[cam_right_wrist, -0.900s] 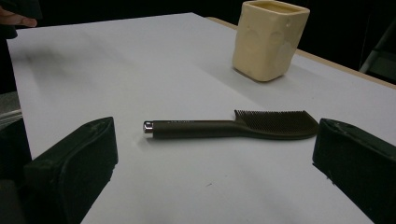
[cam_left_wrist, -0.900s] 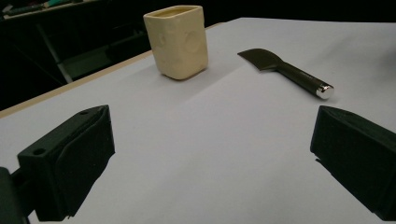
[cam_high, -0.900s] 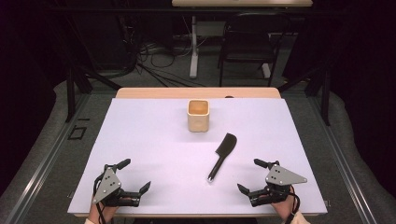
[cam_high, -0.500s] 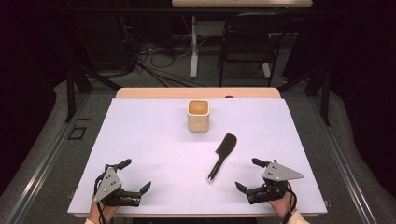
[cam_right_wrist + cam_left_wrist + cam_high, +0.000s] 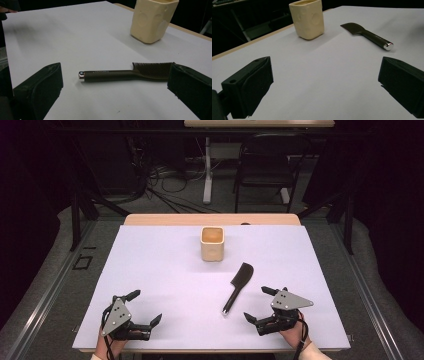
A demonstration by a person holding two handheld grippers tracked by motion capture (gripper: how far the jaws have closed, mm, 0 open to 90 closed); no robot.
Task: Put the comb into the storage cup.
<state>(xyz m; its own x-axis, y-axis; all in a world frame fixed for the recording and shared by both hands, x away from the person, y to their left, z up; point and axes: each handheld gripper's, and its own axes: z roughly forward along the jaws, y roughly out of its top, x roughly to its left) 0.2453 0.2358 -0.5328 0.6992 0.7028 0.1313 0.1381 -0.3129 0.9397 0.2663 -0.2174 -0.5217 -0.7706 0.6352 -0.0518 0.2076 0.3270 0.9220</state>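
Note:
A black comb [image 5: 237, 286] with a long handle lies flat on the white sheet [image 5: 165, 270], its metal-capped end toward the near edge. A cream square cup [image 5: 212, 244] stands upright behind it. My right gripper [image 5: 255, 303] rests near the front right, open and empty, just right of the handle's end. In the right gripper view the comb [image 5: 125, 73] lies crosswise a little beyond the wide-spread jaws, with the cup [image 5: 152, 20] farther off. My left gripper [image 5: 147, 306] sits open at the front left. Its own view shows the cup [image 5: 308, 18] and the comb [image 5: 367, 35] far ahead.
The sheet covers a wooden table whose far edge [image 5: 210, 219] shows as a tan strip. Behind it are a chair [image 5: 265, 165], a table leg and cables on the floor. A metal frame [image 5: 60, 270] runs along the table's sides.
My right gripper has edged a little to the left, nearer the comb's handle end. The left gripper, the comb and the cup have stayed put.

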